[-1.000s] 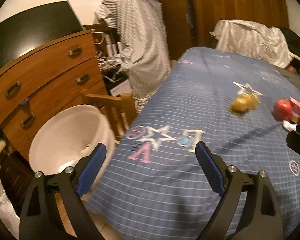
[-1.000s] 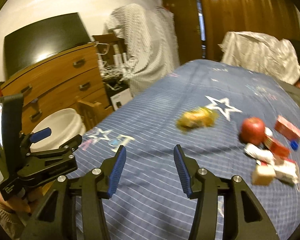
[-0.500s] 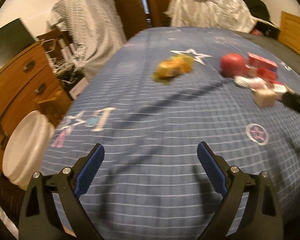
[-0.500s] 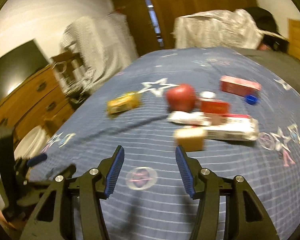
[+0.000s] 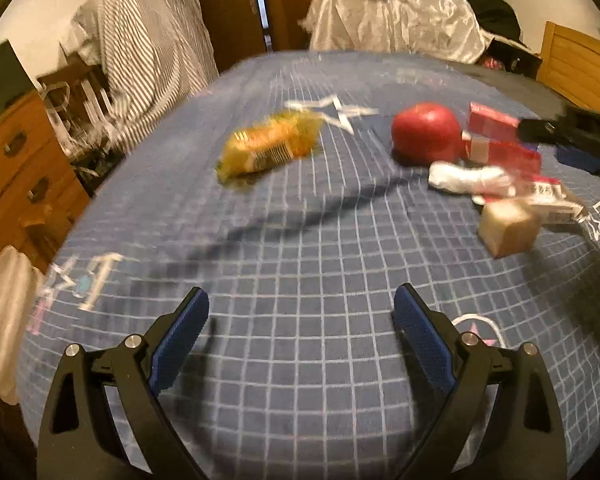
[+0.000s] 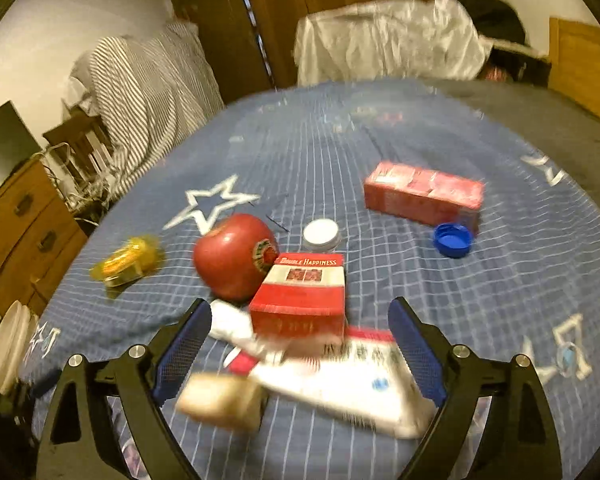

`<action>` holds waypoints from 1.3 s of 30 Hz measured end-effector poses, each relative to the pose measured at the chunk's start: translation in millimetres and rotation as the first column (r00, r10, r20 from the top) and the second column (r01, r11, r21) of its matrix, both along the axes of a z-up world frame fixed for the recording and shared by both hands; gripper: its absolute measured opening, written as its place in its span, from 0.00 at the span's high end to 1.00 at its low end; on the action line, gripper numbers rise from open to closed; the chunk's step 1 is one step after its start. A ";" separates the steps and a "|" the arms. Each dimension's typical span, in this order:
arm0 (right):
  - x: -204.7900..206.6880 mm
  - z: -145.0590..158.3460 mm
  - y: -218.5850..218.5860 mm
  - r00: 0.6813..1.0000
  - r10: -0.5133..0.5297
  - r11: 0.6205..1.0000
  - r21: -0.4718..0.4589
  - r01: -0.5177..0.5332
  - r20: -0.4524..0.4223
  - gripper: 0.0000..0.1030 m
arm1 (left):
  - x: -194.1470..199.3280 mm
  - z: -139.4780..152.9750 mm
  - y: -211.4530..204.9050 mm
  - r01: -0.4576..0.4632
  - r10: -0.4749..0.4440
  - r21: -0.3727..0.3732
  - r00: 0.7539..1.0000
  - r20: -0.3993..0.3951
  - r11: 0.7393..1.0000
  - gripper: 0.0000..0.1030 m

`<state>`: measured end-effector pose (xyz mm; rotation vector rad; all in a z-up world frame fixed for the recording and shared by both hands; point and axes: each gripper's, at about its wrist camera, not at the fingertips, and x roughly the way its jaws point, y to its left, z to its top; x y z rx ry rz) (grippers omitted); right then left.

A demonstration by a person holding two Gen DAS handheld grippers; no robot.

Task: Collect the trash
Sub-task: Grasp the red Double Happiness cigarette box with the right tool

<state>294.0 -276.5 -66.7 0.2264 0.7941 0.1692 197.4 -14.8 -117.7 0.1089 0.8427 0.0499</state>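
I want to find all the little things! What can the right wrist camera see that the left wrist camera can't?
Only the right wrist view shows the blue bottle cap and the white lid behind the red cigarette pack. Only the left wrist view shows the right gripper's dark tip from outside. Both show the apple, the yellow wrapper, the tan block and the blue checked cloth.
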 end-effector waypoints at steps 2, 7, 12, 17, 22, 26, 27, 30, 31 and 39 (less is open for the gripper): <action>23.2 -10.1 2.0 0.999 -0.003 1.000 0.007 0.003 -0.050 0.13 | 6.1 -5.5 8.7 0.001 -0.004 -0.062 0.999 -0.043 0.998 0.09; 29.9 -25.8 13.5 0.995 0.039 0.999 0.016 -0.038 -0.096 0.42 | 7.9 -8.6 12.2 0.000 -0.004 -0.093 0.999 -0.045 0.996 0.07; -25.7 -17.3 11.4 0.989 0.129 0.985 0.126 -0.119 -0.071 0.43 | 6.9 -9.1 13.2 0.003 -0.007 -0.104 0.999 -0.041 0.995 0.07; -101.3 -17.4 9.3 0.971 0.230 0.951 0.226 -0.210 -0.067 0.43 | 6.1 -8.4 15.2 0.003 -0.007 -0.107 0.999 -0.040 0.994 0.07; -162.7 -15.5 -12.3 0.983 0.180 0.958 0.231 -0.171 -0.019 0.43 | 2.8 -7.6 15.3 0.002 -0.006 -0.104 0.999 -0.037 0.995 0.07; -186.0 -15.5 -30.6 0.998 0.067 0.990 0.120 -0.067 0.005 0.43 | -0.8 -4.6 13.5 0.005 -0.008 -0.094 1.000 -0.027 0.996 0.07; -189.4 -16.0 -35.8 0.999 0.038 0.995 0.093 -0.039 0.007 0.43 | -2.4 -2.7 12.2 0.011 -0.013 -0.094 1.000 -0.025 0.996 0.07; -193.6 -23.4 -50.8 0.999 -0.033 0.999 0.013 0.033 -0.001 0.43 | -5.0 3.7 -0.4 0.074 -0.075 -0.085 0.997 -0.004 0.994 0.07; -191.3 -27.2 -52.5 0.999 -0.048 0.999 -0.009 0.048 -0.008 0.42 | -5.3 5.7 -7.4 0.110 -0.111 -0.083 0.994 0.001 0.990 0.07; -182.6 -43.0 -49.6 0.996 -0.090 0.995 -0.040 0.090 -0.001 0.26 | 11.8 17.2 -81.7 0.355 -0.354 -0.056 0.935 0.025 0.933 0.17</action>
